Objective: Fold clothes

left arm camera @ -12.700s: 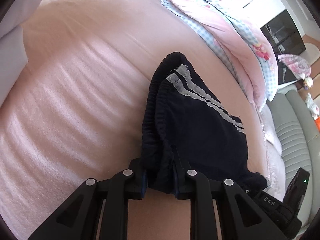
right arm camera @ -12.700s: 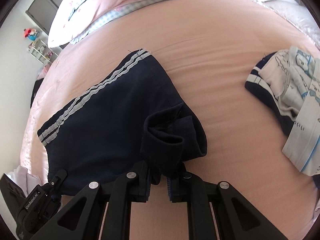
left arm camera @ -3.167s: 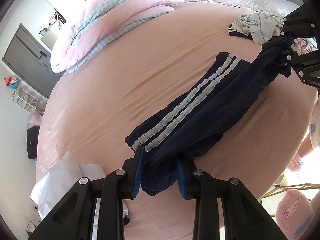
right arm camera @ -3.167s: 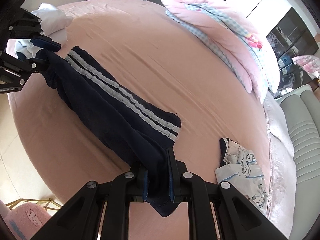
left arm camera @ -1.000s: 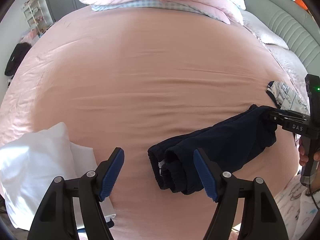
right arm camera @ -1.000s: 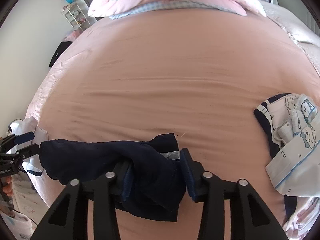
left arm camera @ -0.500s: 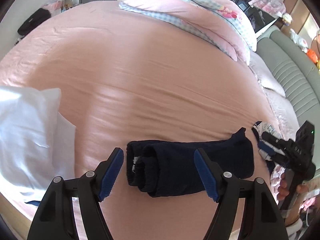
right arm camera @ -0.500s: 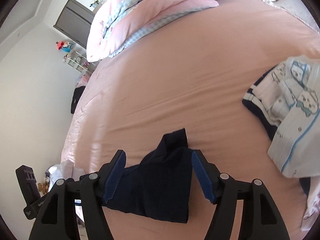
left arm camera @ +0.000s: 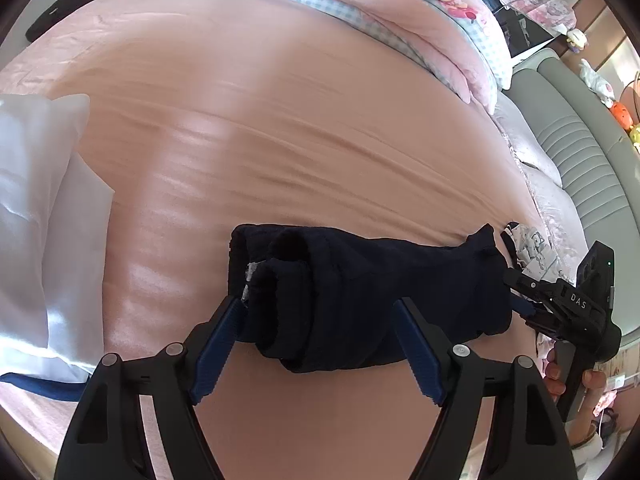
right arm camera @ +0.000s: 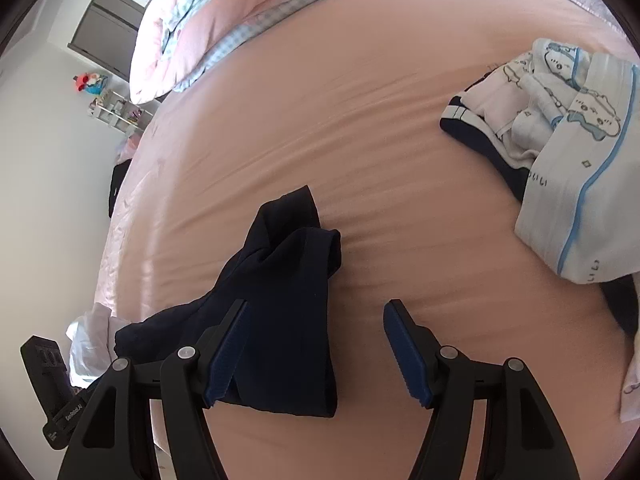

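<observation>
Resting spot: the folded dark navy trousers point(left arm camera: 360, 300) lie as a compact bundle on the pink bed point(left arm camera: 280, 120), near its front edge, within reach of both my grippers.
Left gripper: my left gripper point(left arm camera: 316, 344) is spread wide, its blue pads on either side of the bundle's rolled waistband end, gripping nothing.
Right gripper: my right gripper point(right arm camera: 316, 348) is equally wide open and holds nothing; its left pad sits over the cloth, the right pad over bare sheet.
Why placed so: I judge the bundle was set down here as a finished fold, both grippers released so it keeps its shape.
Loose point: one corner of cloth pokes up at the far end, so the fold looks slightly untidy.
Other clothes: a white printed garment with blue trim point(right arm camera: 560, 128) lies crumpled on the right, well apart; I judge it unfolded and likely next.
White pile: pale cloth point(left arm camera: 36, 220) lies on the left of the bed.
Bedding: a pink checked duvet point(left arm camera: 380, 0) is heaped at the far side.
Containers: I see no basket, box or drawer in use; the clothes lie directly on the bed.
</observation>
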